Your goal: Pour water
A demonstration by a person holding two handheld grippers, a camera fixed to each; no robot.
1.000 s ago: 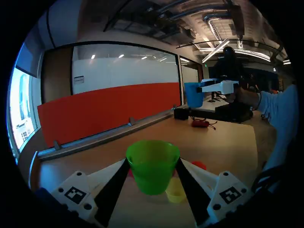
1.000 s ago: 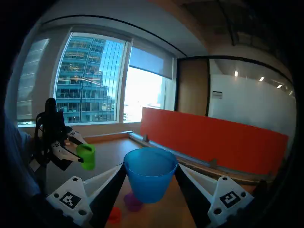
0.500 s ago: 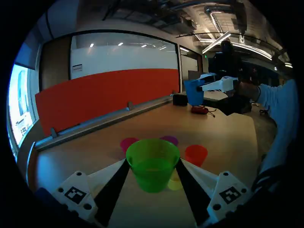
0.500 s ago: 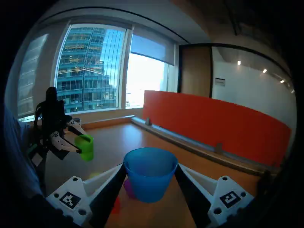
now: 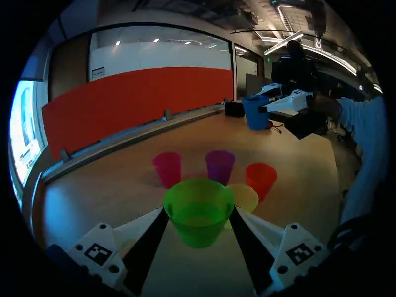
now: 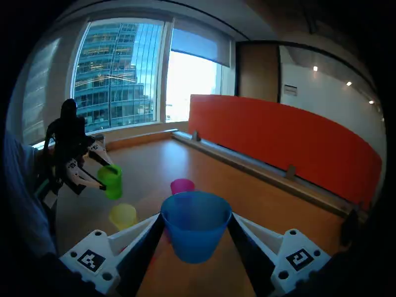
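Note:
My left gripper [image 5: 199,218] is shut on a green cup [image 5: 199,212], held upright above the wooden table [image 5: 114,183]. In the right gripper view that green cup [image 6: 111,181] and left gripper [image 6: 94,173] sit at the left. My right gripper [image 6: 196,230] is shut on a blue cup [image 6: 196,225], also upright. In the left gripper view the blue cup [image 5: 255,112] and right gripper [image 5: 287,104] hang far right, held by a hand with a light sleeve [image 5: 364,123]. I cannot tell whether either cup holds water.
On the table stand a pink cup [image 5: 168,169], a purple cup [image 5: 220,166], a red-orange cup [image 5: 260,180] and a yellow cup [image 5: 243,197]. The yellow cup [image 6: 123,216] and pink cup [image 6: 182,186] also show in the right gripper view. An orange partition [image 5: 138,101] borders the table's far edge.
Both grippers have tilted downward with their cups, bringing the table and the standing cups into view. The blue cup sits lower in the left gripper view.

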